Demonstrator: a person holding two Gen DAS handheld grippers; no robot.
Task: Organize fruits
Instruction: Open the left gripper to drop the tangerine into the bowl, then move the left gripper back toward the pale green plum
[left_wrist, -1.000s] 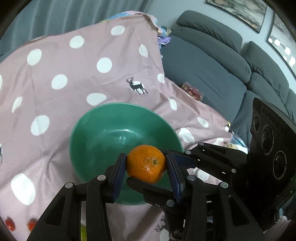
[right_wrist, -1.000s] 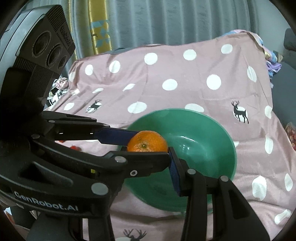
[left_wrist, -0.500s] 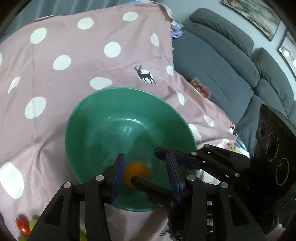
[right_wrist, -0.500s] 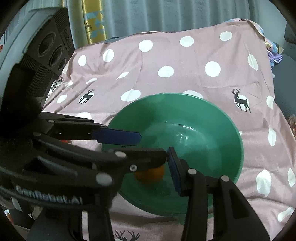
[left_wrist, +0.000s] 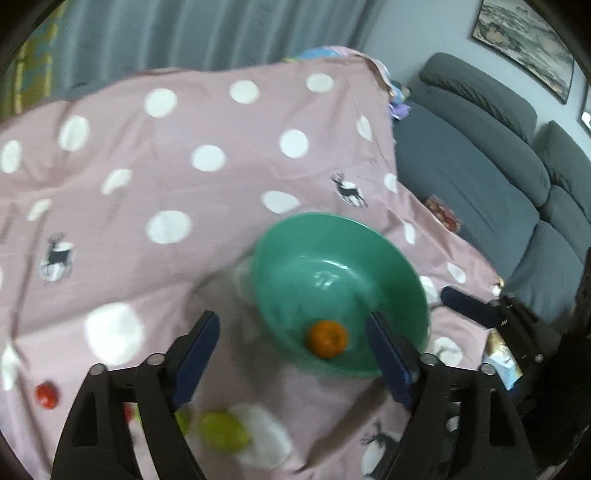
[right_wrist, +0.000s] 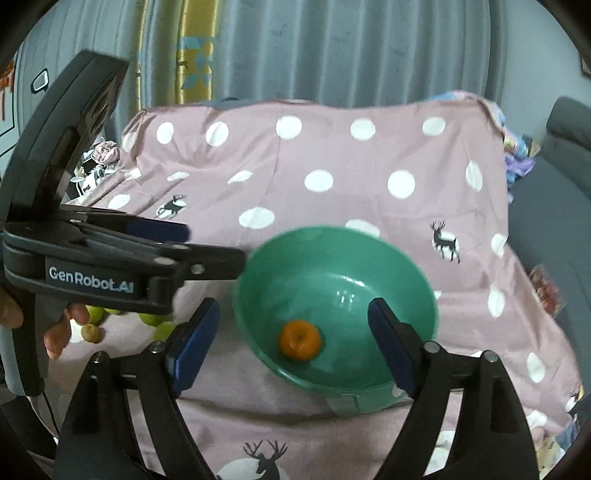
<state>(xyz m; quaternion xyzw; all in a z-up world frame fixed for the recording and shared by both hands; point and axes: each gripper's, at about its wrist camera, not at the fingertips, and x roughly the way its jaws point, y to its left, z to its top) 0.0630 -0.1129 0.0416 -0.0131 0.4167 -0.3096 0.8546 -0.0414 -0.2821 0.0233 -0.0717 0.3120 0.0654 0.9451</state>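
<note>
My left gripper (left_wrist: 291, 349) has its blue pads spread wide, holding nothing. My right gripper (right_wrist: 293, 341) is spread wide too, and empty. The orange (right_wrist: 299, 339) lies inside the green bowl (right_wrist: 399, 266), lower centre of frame, on a pink dotted cloth (right_wrist: 332, 155). Green fruits (right_wrist: 162, 328) lie at lower left.

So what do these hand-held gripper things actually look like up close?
Each hand-held gripper, left and right, is matte black plastic with silver rivets and two fingers tipped with dark blue pads. The left one's side reads GenRobot.AI in white, and bare fingers grip its handle.
</note>
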